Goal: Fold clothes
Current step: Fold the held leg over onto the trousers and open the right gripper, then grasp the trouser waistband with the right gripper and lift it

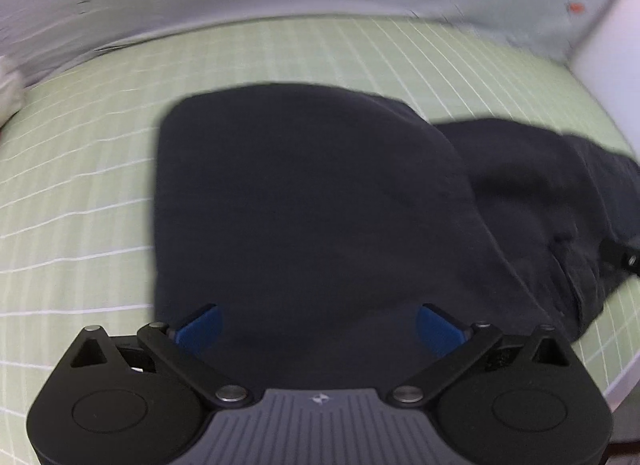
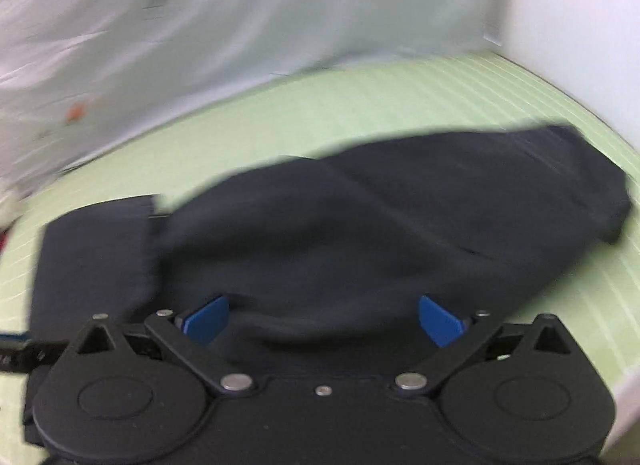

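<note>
A dark navy garment [image 1: 312, 201] is lying on the green gridded mat [image 1: 80, 193] covering the tabletop, part folded over itself, its right portion trailing toward the mat's right edge. The left tongs [image 1: 318, 327] are hanging spread wide above the garment's near edge, blue pads [image 1: 200, 325] gripping nothing. The right tongs [image 2: 324, 319] are likewise standing wide apart over the near hem of the garment [image 2: 360, 233], holding nothing. A pale printed cloth [image 2: 200, 25] is rising behind the mat's far edge.
</note>
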`<state>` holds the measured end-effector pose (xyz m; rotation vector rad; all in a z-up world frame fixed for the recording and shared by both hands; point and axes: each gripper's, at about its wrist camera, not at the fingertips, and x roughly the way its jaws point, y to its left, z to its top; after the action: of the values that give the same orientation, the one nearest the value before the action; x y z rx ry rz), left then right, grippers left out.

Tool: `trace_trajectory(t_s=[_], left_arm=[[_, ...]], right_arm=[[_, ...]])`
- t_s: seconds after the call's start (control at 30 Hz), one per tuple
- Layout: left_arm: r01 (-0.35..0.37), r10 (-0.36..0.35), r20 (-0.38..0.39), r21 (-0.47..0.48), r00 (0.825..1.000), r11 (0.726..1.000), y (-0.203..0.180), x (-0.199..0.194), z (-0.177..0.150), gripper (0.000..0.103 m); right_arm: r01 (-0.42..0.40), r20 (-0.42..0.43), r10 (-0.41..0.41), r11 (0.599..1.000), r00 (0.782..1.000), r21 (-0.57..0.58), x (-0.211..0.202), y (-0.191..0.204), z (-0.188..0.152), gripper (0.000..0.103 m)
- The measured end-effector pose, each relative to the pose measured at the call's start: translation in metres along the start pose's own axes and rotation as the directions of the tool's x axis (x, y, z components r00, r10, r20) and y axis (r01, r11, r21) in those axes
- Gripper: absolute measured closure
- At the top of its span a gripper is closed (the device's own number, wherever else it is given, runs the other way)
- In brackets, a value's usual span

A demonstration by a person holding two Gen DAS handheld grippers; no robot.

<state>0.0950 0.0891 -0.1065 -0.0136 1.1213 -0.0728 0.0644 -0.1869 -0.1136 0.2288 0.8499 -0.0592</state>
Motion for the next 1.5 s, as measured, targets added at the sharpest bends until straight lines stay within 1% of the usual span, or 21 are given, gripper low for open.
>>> trace_trajectory(t_s=[0.1, 0.23, 0.3, 0.43, 0.6, 0.67, 0.73, 0.87, 0.9, 1.03, 1.07, 1.1, 1.13, 1.17, 1.2, 1.27, 1.3, 1.4, 1.47, 1.5], left_arm=[[-0.015, 0.015, -0.026, 0.013, 1.0, 1.0, -0.021, 0.011, 0.004, 0.001], [-0.063, 0.062, -0.044, -0.022, 0.997, 0.998, -0.032, 0.022, 0.01, 0.0], [-0.09, 0.087, -0.06, -0.044, 0.994, 0.995, -0.033, 0.028, 0.012, 0.0], [-0.119, 0.108, -0.091, -0.117, 0.99, 0.986, -0.031, 0.036, 0.01, 0.0], [-0.15, 0.136, -0.102, -0.14, 0.985, 0.979, -0.032, 0.038, 0.008, 0.0], [-0.151, 0.136, -0.106, -0.151, 0.985, 0.977, -0.031, 0.038, 0.007, 0.0], [-0.151, 0.135, -0.106, -0.155, 0.985, 0.976, -0.03, 0.038, 0.006, 0.0], [-0.151, 0.135, -0.107, -0.16, 0.985, 0.975, -0.028, 0.037, 0.003, 0.0], [-0.151, 0.135, -0.107, -0.162, 0.985, 0.975, -0.027, 0.037, 0.002, 0.0], [-0.155, 0.139, -0.105, -0.166, 0.985, 0.974, -0.025, 0.037, -0.001, 0.0], [-0.154, 0.139, -0.101, -0.168, 0.985, 0.974, -0.025, 0.037, -0.002, 0.0], [-0.153, 0.138, -0.097, -0.171, 0.986, 0.973, -0.024, 0.036, -0.004, 0.0], [-0.152, 0.137, -0.094, -0.174, 0.986, 0.973, -0.023, 0.036, -0.005, 0.0], [-0.151, 0.137, -0.092, -0.177, 0.986, 0.972, -0.022, 0.036, -0.007, 0.0], [-0.152, 0.137, -0.091, -0.178, 0.986, 0.972, -0.021, 0.035, -0.007, 0.0], [-0.154, 0.14, -0.091, -0.178, 0.986, 0.972, -0.02, 0.033, -0.008, 0.0], [-0.156, 0.141, -0.091, -0.178, 0.986, 0.972, -0.019, 0.032, -0.009, 0.0], [-0.179, 0.166, -0.082, -0.18, 0.983, 0.967, -0.013, 0.025, -0.01, 0.0], [-0.201, 0.191, -0.069, -0.191, 0.979, 0.961, -0.007, 0.018, -0.011, 0.0], [-0.2, 0.19, -0.066, -0.202, 0.979, 0.959, -0.002, 0.015, -0.012, 0.0]], right_arm=[[0.039, -0.009, -0.038, 0.993, 0.999, 0.114, 0.002, -0.042, -0.003, 0.0], [0.052, -0.029, -0.047, 0.973, 0.998, 0.225, 0.007, -0.083, -0.008, 0.0], [0.054, -0.037, -0.045, 0.963, 0.998, 0.264, 0.012, -0.104, -0.009, 0.0], [0.055, -0.042, -0.044, 0.944, 0.998, 0.324, 0.025, -0.134, -0.003, 0.0], [0.021, 0.008, -0.025, 0.928, 1.0, 0.371, 0.038, -0.154, 0.013, 0.0], [-0.015, 0.048, -0.006, 0.903, 0.999, 0.43, 0.04, -0.168, 0.018, 0.0], [-0.051, 0.088, 0.008, 0.865, 0.996, 0.499, 0.043, -0.183, 0.023, 0.0], [-0.108, 0.15, 0.023, 0.8, 0.988, 0.59, 0.058, -0.207, 0.037, 0.0], [-0.112, 0.153, 0.026, 0.8, 0.988, 0.589, 0.06, -0.21, 0.041, 0.0], [-0.098, 0.148, 0.017, 0.822, 0.989, 0.561, 0.071, -0.207, 0.052, 0.0], [-0.111, 0.147, 0.034, 0.825, 0.989, 0.554, 0.073, -0.207, 0.054, 0.002], [-0.124, 0.146, 0.051, 0.824, 0.988, 0.553, 0.075, -0.208, 0.055, 0.018], [-0.136, 0.144, 0.064, 0.809, 0.987, 0.572, 0.076, -0.211, 0.056, 0.03], [-0.147, 0.141, 0.077, 0.782, 0.987, 0.606, 0.076, -0.216, 0.053, 0.044], [-0.159, 0.144, 0.087, 0.76, 0.986, 0.63, 0.075, -0.219, 0.052, 0.049], [-0.184, 0.172, 0.096, 0.755, 0.98, 0.63, 0.071, -0.219, 0.051, 0.061], [-0.198, 0.19, 0.1, 0.767, 0.977, 0.61, 0.066, -0.216, 0.053, 0.067], [-0.27, 0.274, 0.136, 0.794, 0.952, 0.545, 0.046, -0.201, 0.058, 0.076], [-0.315, 0.318, 0.168, 0.811, 0.933, 0.493, 0.031, -0.186, 0.065, 0.079], [-0.333, 0.336, 0.185, 0.821, 0.924, 0.464, 0.023, -0.177, 0.069, 0.079]])
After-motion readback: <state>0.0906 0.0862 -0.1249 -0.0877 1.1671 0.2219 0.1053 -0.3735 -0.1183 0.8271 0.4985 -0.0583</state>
